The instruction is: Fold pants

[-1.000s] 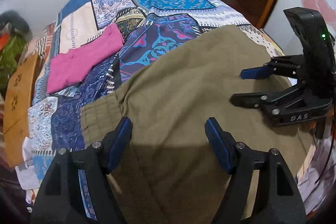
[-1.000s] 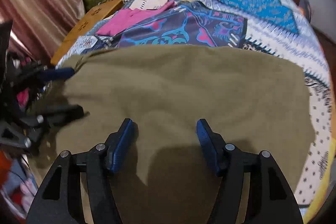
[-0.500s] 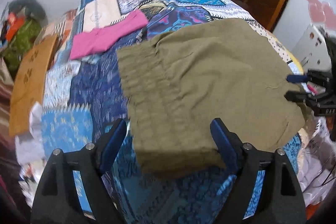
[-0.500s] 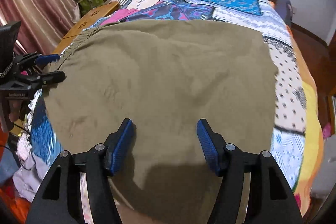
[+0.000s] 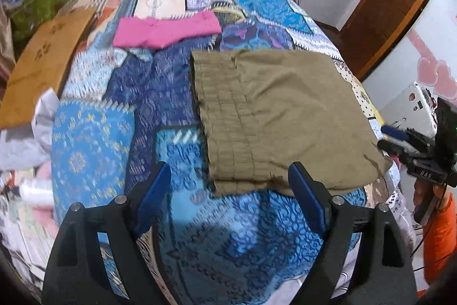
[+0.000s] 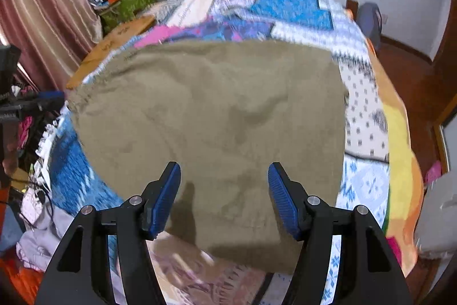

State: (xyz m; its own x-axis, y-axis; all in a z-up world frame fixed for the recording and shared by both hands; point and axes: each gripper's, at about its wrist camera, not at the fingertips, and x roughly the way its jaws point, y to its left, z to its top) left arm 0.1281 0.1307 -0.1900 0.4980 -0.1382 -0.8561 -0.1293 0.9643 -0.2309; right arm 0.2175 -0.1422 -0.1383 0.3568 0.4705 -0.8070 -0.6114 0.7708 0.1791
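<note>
The olive-brown pants (image 5: 280, 116) lie folded into a flat rectangle on the patchwork bedspread (image 5: 94, 150), elastic waistband toward the left in the left wrist view. My left gripper (image 5: 228, 190) hovers open near the pants' lower left corner, nothing between its blue pads. The right gripper (image 5: 391, 137) shows at the far right edge of that view, beside the pants' right corner. In the right wrist view the pants (image 6: 217, 116) fill the middle; my right gripper (image 6: 224, 190) is open above their near edge, holding nothing. The left gripper (image 6: 37, 102) appears at that view's left edge.
A folded pink garment (image 5: 165, 29) lies farther up the bed. A brown wooden board (image 5: 42, 62) and a green bag (image 5: 42, 2) sit left of the bed. Clothes are piled on the floor (image 6: 40, 233). A wooden door frame (image 5: 382, 7) stands at the right.
Both grippers have drawn back from over the pants toward the bed's near edge. The pants now lie free and fully in view. The left jaws stand a little wider.
</note>
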